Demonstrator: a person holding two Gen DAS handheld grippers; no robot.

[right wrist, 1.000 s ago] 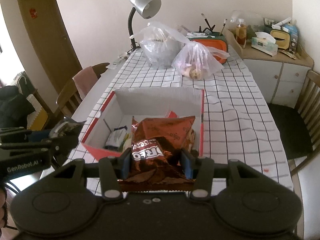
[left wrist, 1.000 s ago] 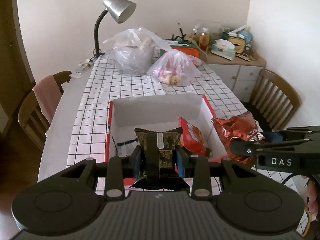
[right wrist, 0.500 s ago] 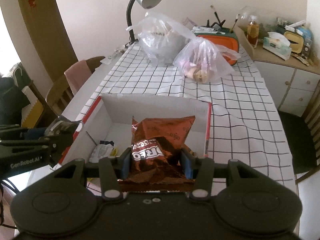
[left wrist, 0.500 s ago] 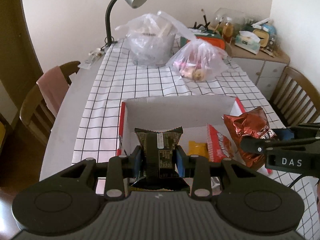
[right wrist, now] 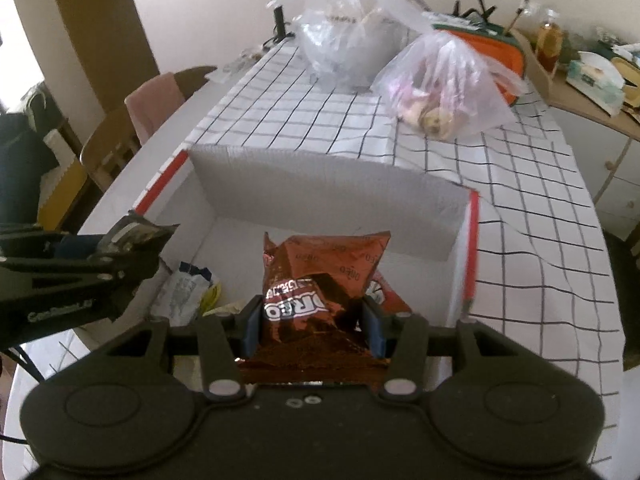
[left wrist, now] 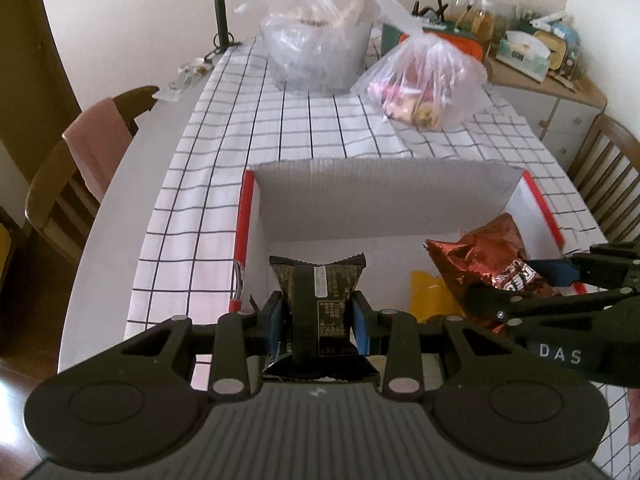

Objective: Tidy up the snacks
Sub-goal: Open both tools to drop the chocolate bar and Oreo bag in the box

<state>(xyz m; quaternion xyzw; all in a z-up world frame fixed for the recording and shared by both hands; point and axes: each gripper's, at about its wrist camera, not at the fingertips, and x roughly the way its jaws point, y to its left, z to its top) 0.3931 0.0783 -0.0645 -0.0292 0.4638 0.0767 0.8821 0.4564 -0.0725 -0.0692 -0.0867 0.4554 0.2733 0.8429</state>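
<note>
My left gripper [left wrist: 318, 314] is shut on a black snack packet [left wrist: 318, 296], held over the left part of an open white cardboard box with red edges [left wrist: 380, 196]. My right gripper [right wrist: 312, 322] is shut on a reddish-brown Oreo bag [right wrist: 320, 276], held above the same box [right wrist: 328, 192]. In the left wrist view the right gripper [left wrist: 552, 280] and its Oreo bag [left wrist: 480, 260] hang over the box's right side. Inside the box lie a yellow packet [left wrist: 426, 294], a white and blue wrapper [right wrist: 182, 292] and a red bag [right wrist: 384, 296].
Two clear plastic bags of food [left wrist: 316, 40] [left wrist: 420, 80] sit on the checked tablecloth [left wrist: 304, 128] beyond the box, beside a lamp stem [left wrist: 220, 4]. Wooden chairs [left wrist: 60, 172] [left wrist: 608, 168] flank the table. A cluttered sideboard [left wrist: 540, 76] stands at the far right.
Both grippers have moved forward and down toward the box, each still gripping its packet. The box now looks larger and closer, and the lamp head has left the top of both views.
</note>
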